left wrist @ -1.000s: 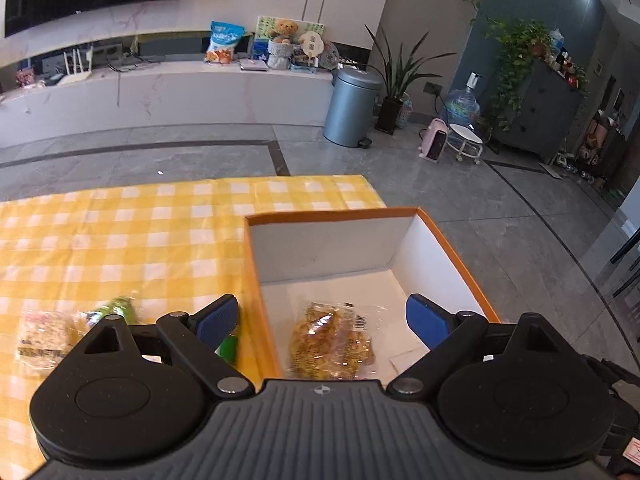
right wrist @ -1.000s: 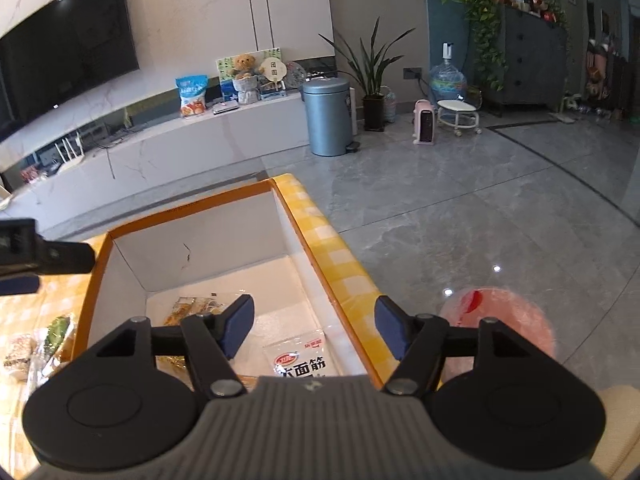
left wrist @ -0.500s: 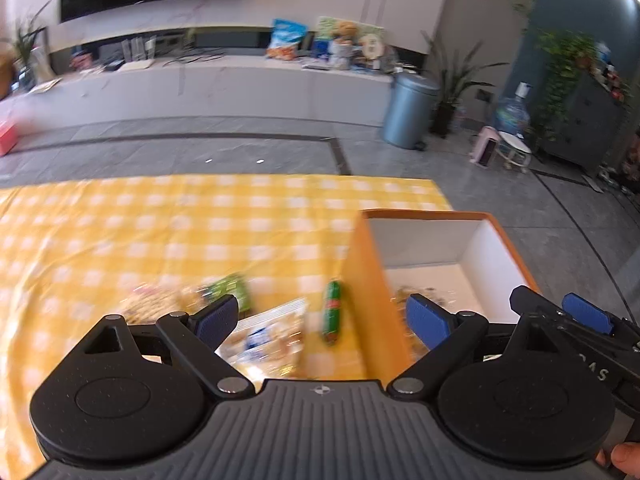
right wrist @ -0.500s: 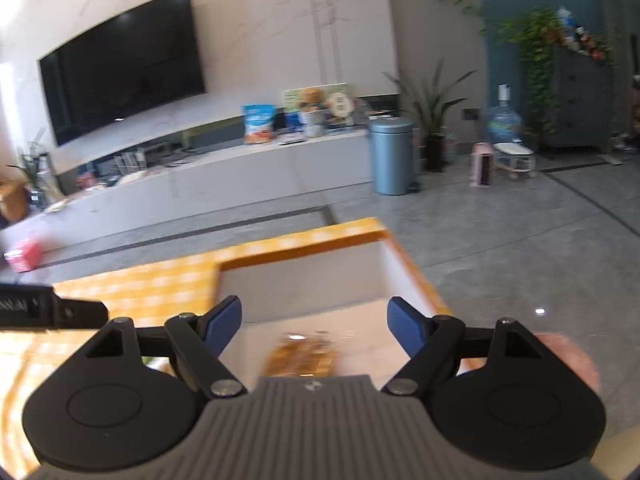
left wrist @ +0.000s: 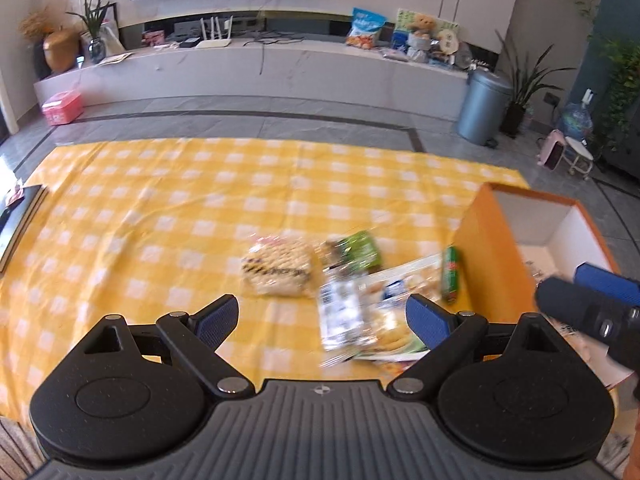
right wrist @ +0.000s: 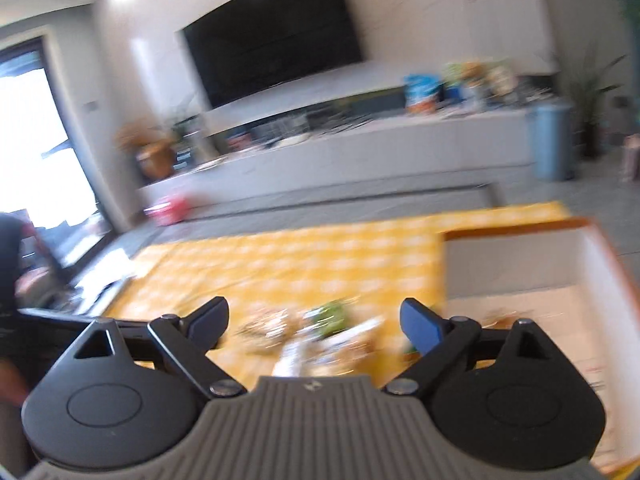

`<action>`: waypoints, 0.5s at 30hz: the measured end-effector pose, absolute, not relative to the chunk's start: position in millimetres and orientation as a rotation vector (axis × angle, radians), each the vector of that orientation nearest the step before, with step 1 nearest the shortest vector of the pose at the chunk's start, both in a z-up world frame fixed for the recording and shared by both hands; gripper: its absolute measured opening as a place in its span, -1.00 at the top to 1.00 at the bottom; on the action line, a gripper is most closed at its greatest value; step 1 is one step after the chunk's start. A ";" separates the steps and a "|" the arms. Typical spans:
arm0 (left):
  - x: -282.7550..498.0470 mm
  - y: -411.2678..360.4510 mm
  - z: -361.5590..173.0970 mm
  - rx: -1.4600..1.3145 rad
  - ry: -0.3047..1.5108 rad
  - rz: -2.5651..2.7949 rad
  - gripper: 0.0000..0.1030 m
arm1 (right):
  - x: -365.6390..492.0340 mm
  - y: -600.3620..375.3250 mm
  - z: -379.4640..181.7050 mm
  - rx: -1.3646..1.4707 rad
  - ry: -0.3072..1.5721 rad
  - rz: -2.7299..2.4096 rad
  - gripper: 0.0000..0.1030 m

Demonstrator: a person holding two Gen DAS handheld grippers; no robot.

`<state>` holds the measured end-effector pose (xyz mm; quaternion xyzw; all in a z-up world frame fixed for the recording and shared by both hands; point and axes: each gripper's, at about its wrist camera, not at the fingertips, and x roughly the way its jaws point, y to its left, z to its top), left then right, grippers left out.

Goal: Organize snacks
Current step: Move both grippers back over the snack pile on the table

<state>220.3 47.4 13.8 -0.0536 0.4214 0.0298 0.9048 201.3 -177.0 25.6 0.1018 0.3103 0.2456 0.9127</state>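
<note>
An orange box [left wrist: 494, 240] with a white inside stands at the right end of the yellow checked tablecloth [left wrist: 200, 208]. Left of it lie a pale noodle packet [left wrist: 278, 268], a green packet [left wrist: 358, 250], a clear biscuit bag [left wrist: 368, 316] and a small green stick [left wrist: 450, 274]. My left gripper [left wrist: 322, 316] is open and empty, above the biscuit bag. My right gripper [right wrist: 314, 322] is open and empty, over the blurred snacks [right wrist: 328, 316] left of the box [right wrist: 520, 276]. The right gripper also shows in the left wrist view [left wrist: 592, 300], over the box.
A dark flat book or tablet [left wrist: 20, 220] lies at the table's left edge. Beyond the table is grey floor, a long white TV bench [left wrist: 280, 68] and a grey bin [left wrist: 482, 108]. The right wrist view is motion-blurred.
Both grippers have swung left, from over the box to over the loose snacks on the cloth. Both have stayed open and empty.
</note>
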 end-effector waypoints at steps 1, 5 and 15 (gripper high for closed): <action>219.3 52.2 9.5 -0.109 0.883 0.061 -1.00 | 203.9 -168.3 22.0 0.203 0.670 0.530 -0.76; 215.3 72.4 -15.2 -0.152 0.935 0.053 -1.00 | 210.4 -146.8 1.3 0.158 0.746 0.511 -0.76; 218.0 96.2 -64.2 -0.161 0.992 0.018 -1.00 | 236.3 -123.3 -38.0 0.153 0.844 0.399 -0.68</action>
